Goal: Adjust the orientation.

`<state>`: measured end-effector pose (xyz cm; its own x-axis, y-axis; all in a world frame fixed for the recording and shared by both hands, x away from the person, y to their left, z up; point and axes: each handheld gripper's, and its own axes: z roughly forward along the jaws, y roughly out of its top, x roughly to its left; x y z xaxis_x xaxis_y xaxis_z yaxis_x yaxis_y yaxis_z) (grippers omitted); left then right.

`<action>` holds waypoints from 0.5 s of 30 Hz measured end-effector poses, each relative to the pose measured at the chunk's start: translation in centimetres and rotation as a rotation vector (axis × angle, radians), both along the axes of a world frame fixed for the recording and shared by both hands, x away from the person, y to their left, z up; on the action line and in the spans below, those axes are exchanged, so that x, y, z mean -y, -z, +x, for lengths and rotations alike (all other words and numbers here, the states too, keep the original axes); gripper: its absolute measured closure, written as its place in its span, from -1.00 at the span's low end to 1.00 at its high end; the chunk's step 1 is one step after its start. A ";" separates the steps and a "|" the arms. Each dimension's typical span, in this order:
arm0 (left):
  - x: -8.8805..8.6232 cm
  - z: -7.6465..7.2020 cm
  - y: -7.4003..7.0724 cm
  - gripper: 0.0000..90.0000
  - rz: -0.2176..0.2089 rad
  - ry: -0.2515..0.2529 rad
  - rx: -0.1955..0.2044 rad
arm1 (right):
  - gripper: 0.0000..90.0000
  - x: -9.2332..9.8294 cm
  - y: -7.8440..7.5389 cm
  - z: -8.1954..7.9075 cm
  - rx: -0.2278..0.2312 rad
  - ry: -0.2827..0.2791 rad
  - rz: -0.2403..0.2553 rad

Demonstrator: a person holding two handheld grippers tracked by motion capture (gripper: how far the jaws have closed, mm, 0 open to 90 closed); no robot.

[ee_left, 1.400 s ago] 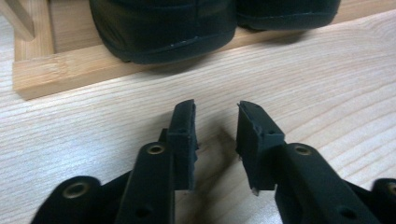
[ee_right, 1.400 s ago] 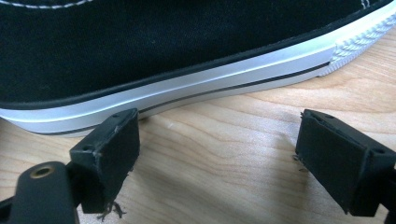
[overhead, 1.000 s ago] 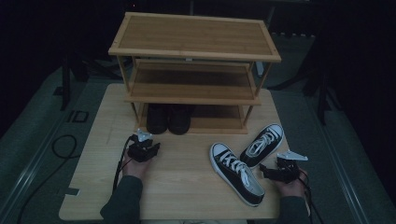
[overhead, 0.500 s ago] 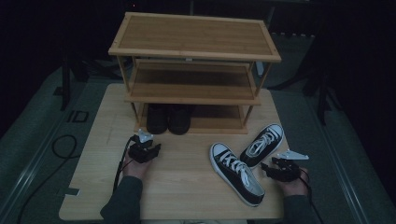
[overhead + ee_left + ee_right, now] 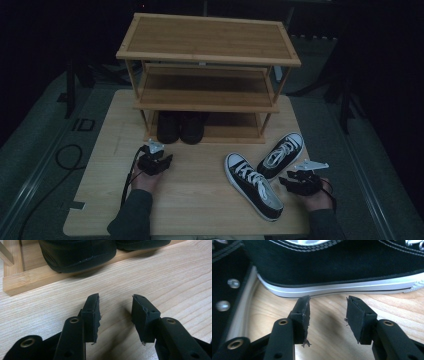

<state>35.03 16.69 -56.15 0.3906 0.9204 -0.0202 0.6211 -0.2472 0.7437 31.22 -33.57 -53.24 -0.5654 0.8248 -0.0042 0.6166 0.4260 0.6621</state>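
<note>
Sneakers (image 5: 254, 186) beside right tool (image 5: 294, 181), shoe rack (image 5: 207, 75) behind.

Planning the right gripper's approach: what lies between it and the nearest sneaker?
Nothing: bare table separates the right gripper from the sneaker, per the right gripper view.

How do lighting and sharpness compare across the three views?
High view: dim and soft, dark surroundings, the black shoes under the bamboo shoe rack barely separable. Left gripper view: bright, crisp wood grain on the wooden table. Right gripper view: bright, the black-and-white canvas sneaker sharp.
</note>
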 end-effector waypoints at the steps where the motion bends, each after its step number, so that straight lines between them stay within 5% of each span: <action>1: 0.0 0.0 0.0 0.30 0.000 0.000 0.000 | 0.21 -0.1 -0.2 -0.1 -0.004 -0.006 -0.001; 15: 0.0 -0.1 0.0 0.30 0.001 0.001 0.000 | 0.29 -0.8 -4.0 -2.1 -0.024 -0.100 0.010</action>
